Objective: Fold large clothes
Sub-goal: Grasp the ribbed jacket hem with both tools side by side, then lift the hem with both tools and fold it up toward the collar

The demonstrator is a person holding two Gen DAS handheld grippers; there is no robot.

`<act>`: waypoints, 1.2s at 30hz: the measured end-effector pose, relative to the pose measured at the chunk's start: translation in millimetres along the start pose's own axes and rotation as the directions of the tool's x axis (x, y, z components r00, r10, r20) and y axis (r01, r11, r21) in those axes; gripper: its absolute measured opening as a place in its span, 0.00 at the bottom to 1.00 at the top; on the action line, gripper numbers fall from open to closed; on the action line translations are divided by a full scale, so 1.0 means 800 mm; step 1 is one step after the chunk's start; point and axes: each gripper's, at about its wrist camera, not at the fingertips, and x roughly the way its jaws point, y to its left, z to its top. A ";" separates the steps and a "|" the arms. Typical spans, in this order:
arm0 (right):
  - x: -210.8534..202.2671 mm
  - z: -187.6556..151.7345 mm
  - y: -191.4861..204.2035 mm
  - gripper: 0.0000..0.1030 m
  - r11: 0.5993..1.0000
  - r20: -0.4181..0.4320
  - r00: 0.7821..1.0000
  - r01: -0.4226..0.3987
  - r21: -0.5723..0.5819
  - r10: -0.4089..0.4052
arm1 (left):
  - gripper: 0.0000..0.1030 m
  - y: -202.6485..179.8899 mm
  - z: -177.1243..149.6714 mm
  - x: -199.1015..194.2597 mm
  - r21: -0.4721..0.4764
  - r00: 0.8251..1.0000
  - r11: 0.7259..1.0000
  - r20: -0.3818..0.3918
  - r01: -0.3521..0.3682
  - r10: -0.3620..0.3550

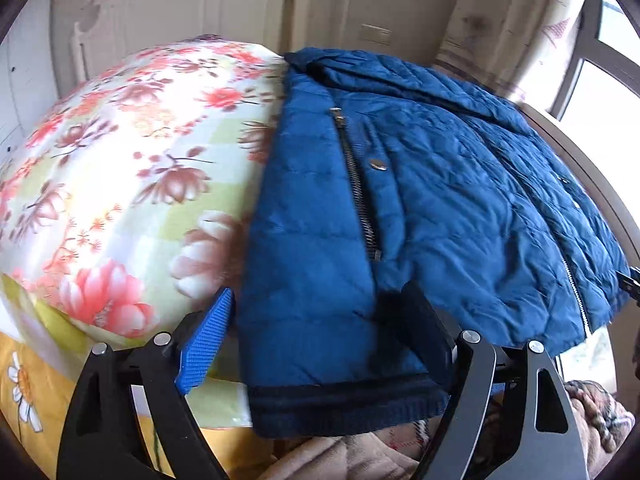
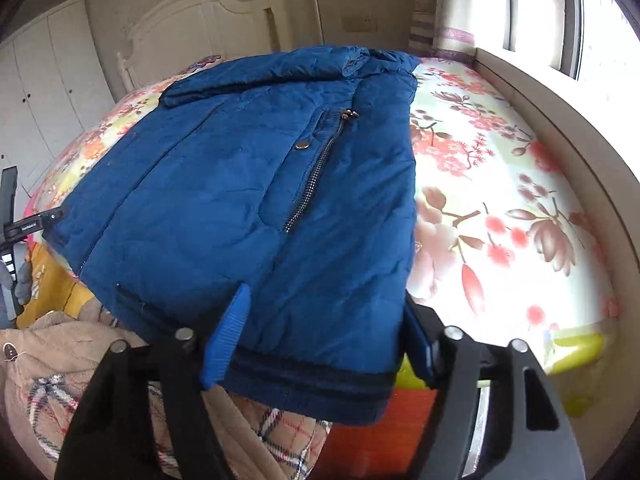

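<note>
The blue padded jacket (image 1: 420,208) lies on the bed (image 1: 120,160), its long axis running from the ribbed hem at the near edge toward the headboard (image 1: 180,4). The left hand-held gripper (image 1: 320,332) straddles the hem's left corner, jaws spread, with fabric between them; whether the pads press cannot be told. The right hand-held gripper (image 2: 324,328) straddles the hem's right corner likewise: jaws apart, blue pads (image 2: 228,336) beside the fabric. Each gripper sits at its own corner, so neither is nearer. A beige plaid garment (image 2: 60,380) lies below the hem at the bed's near edge and could snag a lift.
</note>
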 end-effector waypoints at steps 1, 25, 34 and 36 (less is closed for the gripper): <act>0.001 -0.002 -0.002 0.66 1.000 -0.003 1.000 -0.007 0.010 0.007 | 0.81 -0.002 0.000 0.002 0.012 1.000 1.000 -0.002 -0.019 0.019; -0.155 -0.031 0.039 0.14 0.965 0.219 0.940 -0.252 -0.077 0.263 | 0.14 0.035 -0.050 -0.152 -0.076 0.947 0.967 0.234 0.244 -0.221; -0.179 0.148 0.037 0.14 0.967 0.397 0.883 -0.245 -0.065 0.250 | 0.14 0.054 0.123 -0.184 -0.112 0.825 0.868 0.390 0.484 -0.409; -0.147 0.203 0.016 0.14 0.966 0.391 0.889 -0.258 0.001 0.237 | 0.14 0.058 0.199 -0.146 -0.175 0.824 0.833 0.351 0.524 -0.444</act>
